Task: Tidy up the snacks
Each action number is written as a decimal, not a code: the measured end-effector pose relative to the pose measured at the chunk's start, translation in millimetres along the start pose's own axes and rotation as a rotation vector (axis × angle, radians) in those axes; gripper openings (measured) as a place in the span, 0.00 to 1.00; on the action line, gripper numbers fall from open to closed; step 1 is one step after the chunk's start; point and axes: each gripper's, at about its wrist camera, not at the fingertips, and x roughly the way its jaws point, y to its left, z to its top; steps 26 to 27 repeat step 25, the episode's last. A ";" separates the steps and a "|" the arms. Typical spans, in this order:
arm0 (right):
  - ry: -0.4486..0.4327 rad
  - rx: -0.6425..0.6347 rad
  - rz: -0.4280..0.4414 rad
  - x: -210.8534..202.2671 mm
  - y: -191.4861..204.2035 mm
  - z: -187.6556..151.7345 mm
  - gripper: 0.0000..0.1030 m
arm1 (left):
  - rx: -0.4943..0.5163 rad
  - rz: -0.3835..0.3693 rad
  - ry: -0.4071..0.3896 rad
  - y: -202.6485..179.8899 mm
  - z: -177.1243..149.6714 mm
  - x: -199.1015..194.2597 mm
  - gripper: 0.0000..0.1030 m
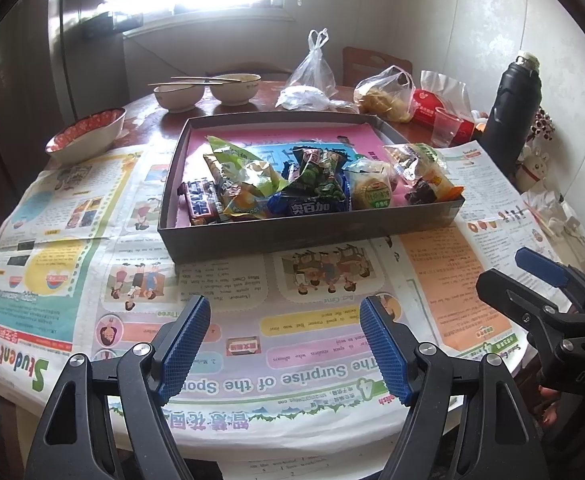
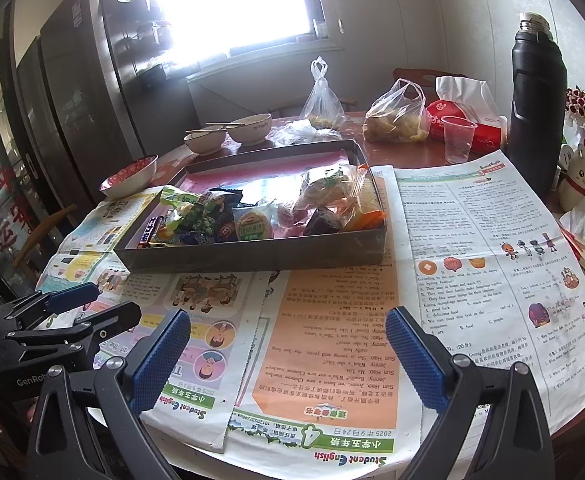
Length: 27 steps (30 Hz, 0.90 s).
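Left gripper (image 1: 284, 350): nearest the counter's front edge, jaws spread wide with nothing between the blue pads, poised above the newspaper.
Right gripper (image 2: 288, 356): beside the left one, jaws likewise wide apart and empty, above the orange newspaper panel.
Newspaper (image 1: 92, 248): student English sheets spread over the near half of the round counter (image 2: 412, 152), printed side up.
Box (image 1: 312, 228): shallow dark tray with a pink lining, resting on the newspaper just beyond both grippers.
Snacks (image 1: 304, 184): a heap of wrapped packets crowded along the box's near wall; the far half of the box shows bare pink lining.
Blue packet (image 1: 308, 206): at the front middle of the heap, against the near wall.
Round biscuit pack (image 1: 372, 192): just right of the blue packet.
Red-patterned bowl (image 1: 86, 136): left of the box, on the newspaper's far edge.
Clear plastic cup (image 2: 458, 138): upright, beyond the box's right corner.
Black flask (image 2: 536, 100): upright at the far right, near the wall.
Two pale bowls (image 1: 208, 92): behind the box, chopsticks laid across them.
Plastic bags (image 1: 384, 92): at the back of the counter, next to a red tissue pack (image 2: 488, 132).
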 end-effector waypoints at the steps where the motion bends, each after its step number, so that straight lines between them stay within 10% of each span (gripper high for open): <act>1: -0.001 0.002 0.000 -0.2 -0.5 0.1 0.96 | 0.000 -0.001 -0.001 -0.4 0.0 0.1 0.76; 27: 0.014 0.081 -0.037 19.5 -44.0 23.6 0.96 | -0.043 -0.001 -0.038 34.6 16.3 10.0 0.77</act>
